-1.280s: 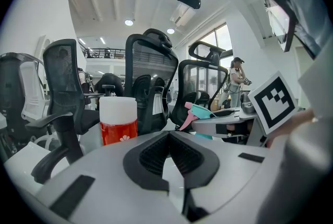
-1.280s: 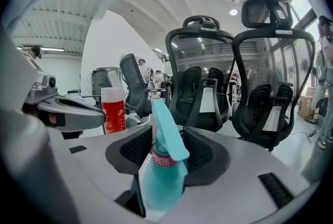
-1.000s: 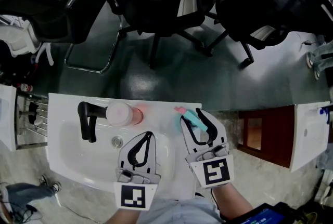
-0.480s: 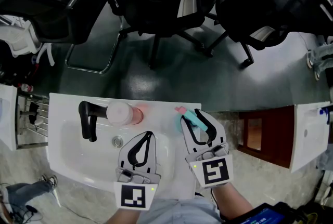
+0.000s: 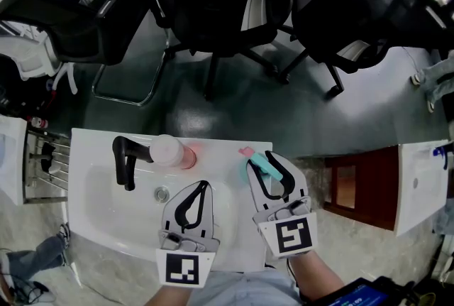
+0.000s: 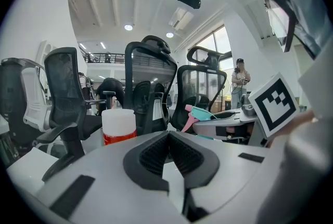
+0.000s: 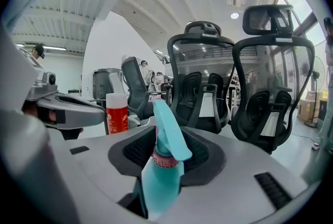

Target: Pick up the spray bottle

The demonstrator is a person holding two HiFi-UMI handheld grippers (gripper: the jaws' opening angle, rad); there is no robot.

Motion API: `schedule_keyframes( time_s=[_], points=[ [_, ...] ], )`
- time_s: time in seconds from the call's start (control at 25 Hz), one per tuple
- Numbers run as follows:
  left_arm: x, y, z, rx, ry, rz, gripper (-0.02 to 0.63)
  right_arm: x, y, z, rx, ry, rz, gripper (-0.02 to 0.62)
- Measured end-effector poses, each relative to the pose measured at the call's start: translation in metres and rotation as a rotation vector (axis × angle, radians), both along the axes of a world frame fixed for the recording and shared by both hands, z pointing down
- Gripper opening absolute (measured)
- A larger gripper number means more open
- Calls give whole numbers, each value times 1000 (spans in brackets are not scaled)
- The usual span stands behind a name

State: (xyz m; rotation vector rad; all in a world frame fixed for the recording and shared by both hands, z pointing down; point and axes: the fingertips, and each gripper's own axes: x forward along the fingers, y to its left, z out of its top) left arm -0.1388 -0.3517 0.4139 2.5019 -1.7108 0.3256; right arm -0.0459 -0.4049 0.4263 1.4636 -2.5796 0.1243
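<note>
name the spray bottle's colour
Teal spray bottle, pink collar; right gripper view shows it best.

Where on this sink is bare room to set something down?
Free: white sink basin between the black faucet and left gripper, and leftward. Crowded: back rim by the red white-capped bottle; right side, teal spray bottle in right gripper.

The right gripper (image 5: 264, 164) hides the spray bottle (image 5: 257, 157) below its teal head.

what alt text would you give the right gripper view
A teal spray bottle stands clamped in the jaws of the right gripper. Behind it are a red-and-white bottle at left and black office chairs.
</note>
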Motion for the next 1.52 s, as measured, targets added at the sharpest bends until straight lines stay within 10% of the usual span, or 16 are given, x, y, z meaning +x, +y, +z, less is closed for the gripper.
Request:
schedule_keyframes(
  time_s=[1.52],
  points=[
    [-26, 54, -112, 263, -19, -86, 17, 10, 72, -115, 211, -23, -10, 150]
  ],
)
